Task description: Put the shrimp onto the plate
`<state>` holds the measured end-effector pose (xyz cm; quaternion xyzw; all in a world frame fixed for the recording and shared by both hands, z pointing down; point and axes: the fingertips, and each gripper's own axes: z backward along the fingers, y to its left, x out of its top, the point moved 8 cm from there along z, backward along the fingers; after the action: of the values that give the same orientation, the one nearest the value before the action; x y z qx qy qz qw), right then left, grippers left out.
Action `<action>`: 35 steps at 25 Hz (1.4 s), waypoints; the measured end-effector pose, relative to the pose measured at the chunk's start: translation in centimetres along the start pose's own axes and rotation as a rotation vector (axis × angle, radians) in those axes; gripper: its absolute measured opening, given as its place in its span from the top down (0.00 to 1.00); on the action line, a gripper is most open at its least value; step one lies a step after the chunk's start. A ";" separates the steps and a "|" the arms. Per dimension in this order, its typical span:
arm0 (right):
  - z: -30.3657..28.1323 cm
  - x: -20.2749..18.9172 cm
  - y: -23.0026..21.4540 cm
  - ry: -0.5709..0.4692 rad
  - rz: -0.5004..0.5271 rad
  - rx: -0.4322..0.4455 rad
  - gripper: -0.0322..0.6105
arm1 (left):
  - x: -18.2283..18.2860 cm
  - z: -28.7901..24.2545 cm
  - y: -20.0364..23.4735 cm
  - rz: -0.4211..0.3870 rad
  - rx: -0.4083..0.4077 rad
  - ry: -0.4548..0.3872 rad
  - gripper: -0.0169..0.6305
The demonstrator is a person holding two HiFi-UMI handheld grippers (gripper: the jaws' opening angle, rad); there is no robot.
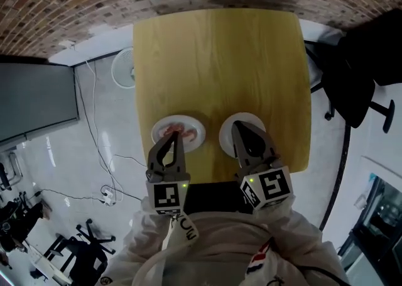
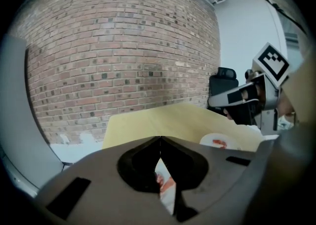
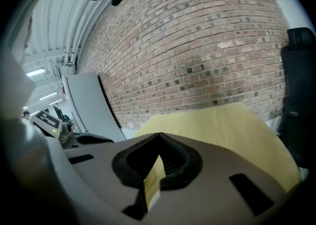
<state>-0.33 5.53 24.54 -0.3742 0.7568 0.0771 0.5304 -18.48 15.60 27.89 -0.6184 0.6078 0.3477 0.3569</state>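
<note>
Both shut, empty: left gripper (image 1: pixel 174 135) over left plate (image 1: pixel 200 129), right gripper (image 1: pixel 239 126) over right plate (image 1: pixel 225 134). Shrimp (image 1: pixel 176 130) sits on left plate; right plate shows a red bit (image 2: pixel 219 143) too. Risk: if we descend without opening, we shove shrimp or skid a plate off the table (image 1: pixel 220 58) edge.

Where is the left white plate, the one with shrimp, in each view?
Head view: the left plate lies lower centre-left, partly under the left gripper tips.
Left gripper view: a white sliver with shrimp shows through the gap below the shut jaws.
Right gripper view: not in it.
Shared landmark: the yellow table, in all three views.
</note>
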 end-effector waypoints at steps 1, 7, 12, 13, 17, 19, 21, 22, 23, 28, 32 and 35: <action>-0.3 -0.4 0.0 0.003 -0.004 0.000 0.91 | -0.4 -0.3 0.1 -0.005 -0.007 0.003 0.96; -1.0 -2.5 -0.1 0.019 -0.013 -0.003 0.91 | -2.5 -1.3 0.1 -0.031 -0.050 0.042 0.96; -0.7 -4.1 -0.9 0.021 -0.040 -0.015 0.91 | -4.2 -2.4 -0.7 -0.046 -0.142 0.167 0.95; -0.6 -4.2 -1.1 0.021 -0.046 -0.019 0.91 | -4.4 -2.6 -0.8 -0.056 -0.158 0.189 0.95; -0.4 -4.6 -1.9 0.012 -0.088 -0.024 0.91 | -4.5 -3.4 -0.8 -0.112 -0.195 0.248 0.95; -0.3 -5.0 -2.2 0.007 -0.107 -0.026 0.91 | -4.6 -3.5 -0.8 -0.130 -0.212 0.275 0.95; -0.2 -5.5 -2.4 0.006 -0.120 -0.031 0.91 | -4.8 -3.7 -0.8 -0.140 -0.230 0.297 0.95; -0.2 -5.9 -2.5 0.007 -0.126 -0.033 0.91 | -5.0 -3.7 -0.9 -0.145 -0.239 0.307 0.95; -0.1 -6.3 -2.5 0.009 -0.132 -0.034 0.91 | -5.2 -3.7 -0.9 -0.151 -0.247 0.317 0.95; 0.2 -7.0 -2.7 0.014 -0.148 -0.036 0.91 | -5.5 -3.7 -1.3 -0.189 -0.272 0.352 0.95; 0.5 -6.7 -3.2 0.008 -0.151 -0.042 0.91 | -5.7 -3.8 -1.8 -0.205 -0.308 0.401 0.95; 0.5 -6.9 -3.5 0.012 -0.163 -0.040 0.91 | -6.1 -4.1 -2.3 -0.180 -0.375 0.488 0.94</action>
<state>3.42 6.64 31.25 -0.4457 0.7253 0.0463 0.5227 -16.35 15.20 35.28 -0.7897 0.5438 0.2620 0.1096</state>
